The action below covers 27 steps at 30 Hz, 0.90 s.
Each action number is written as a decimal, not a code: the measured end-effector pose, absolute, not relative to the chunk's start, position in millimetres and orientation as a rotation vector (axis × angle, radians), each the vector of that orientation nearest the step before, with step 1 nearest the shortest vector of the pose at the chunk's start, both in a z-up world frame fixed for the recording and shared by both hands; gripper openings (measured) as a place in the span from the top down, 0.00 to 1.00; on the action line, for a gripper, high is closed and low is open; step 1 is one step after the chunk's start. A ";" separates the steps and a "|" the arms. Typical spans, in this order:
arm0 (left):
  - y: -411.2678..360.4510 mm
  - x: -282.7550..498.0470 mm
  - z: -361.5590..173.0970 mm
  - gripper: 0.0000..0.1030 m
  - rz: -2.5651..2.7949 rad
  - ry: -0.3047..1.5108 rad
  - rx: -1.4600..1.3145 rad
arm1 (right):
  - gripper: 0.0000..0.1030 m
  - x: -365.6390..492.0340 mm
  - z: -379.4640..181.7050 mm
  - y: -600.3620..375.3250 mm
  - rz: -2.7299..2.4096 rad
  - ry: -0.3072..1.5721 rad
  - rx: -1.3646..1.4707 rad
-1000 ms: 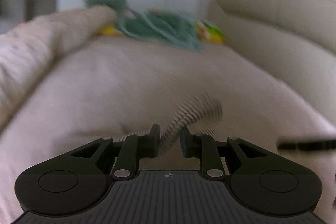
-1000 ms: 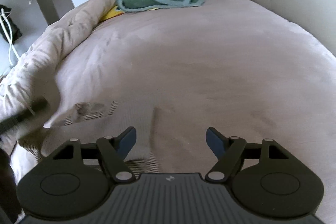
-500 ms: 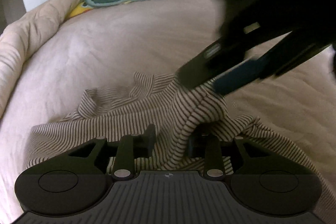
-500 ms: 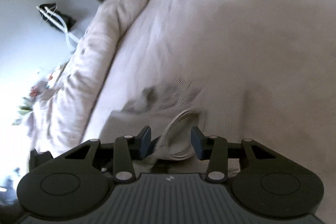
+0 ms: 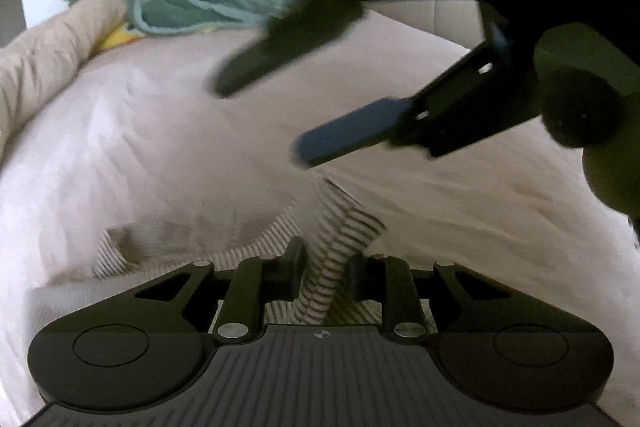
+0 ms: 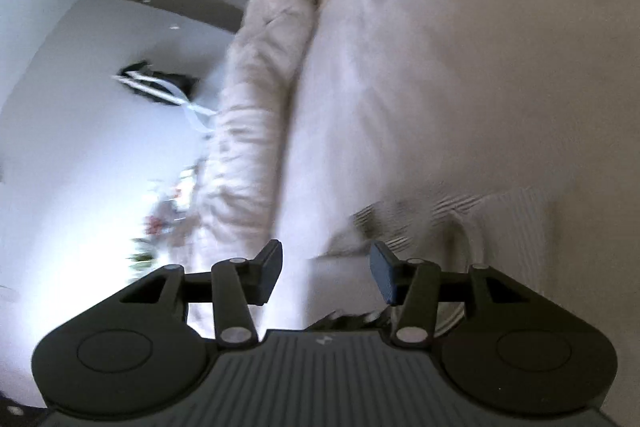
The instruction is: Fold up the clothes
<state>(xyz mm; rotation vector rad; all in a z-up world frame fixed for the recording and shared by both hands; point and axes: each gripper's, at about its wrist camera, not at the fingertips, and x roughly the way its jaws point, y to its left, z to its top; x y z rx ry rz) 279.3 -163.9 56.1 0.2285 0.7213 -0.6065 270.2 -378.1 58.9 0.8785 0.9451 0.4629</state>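
Left gripper (image 5: 323, 269) jaws pinch the striped garment (image 5: 340, 227) at six o'clock on the bed (image 5: 160, 131); right gripper (image 6: 326, 273), jaws spread, should regrasp squarely before folding.

a home bedroom: bed (image 5: 160, 131), rolled duvet (image 6: 260, 75), padded headboard (image 5: 420, 13).

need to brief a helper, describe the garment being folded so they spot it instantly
On the wide pinkish-beige bed sheet, look at the near edge, right at the left claw. The thin brown-and-white striped knit garment is pinched there, the only striped thing; the fluffy green towel lies far back.
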 end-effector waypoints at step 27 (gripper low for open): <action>-147.6 250.2 58.4 0.37 -0.669 0.756 0.254 | 0.68 248.1 43.9 -340.7 0.205 1.016 0.441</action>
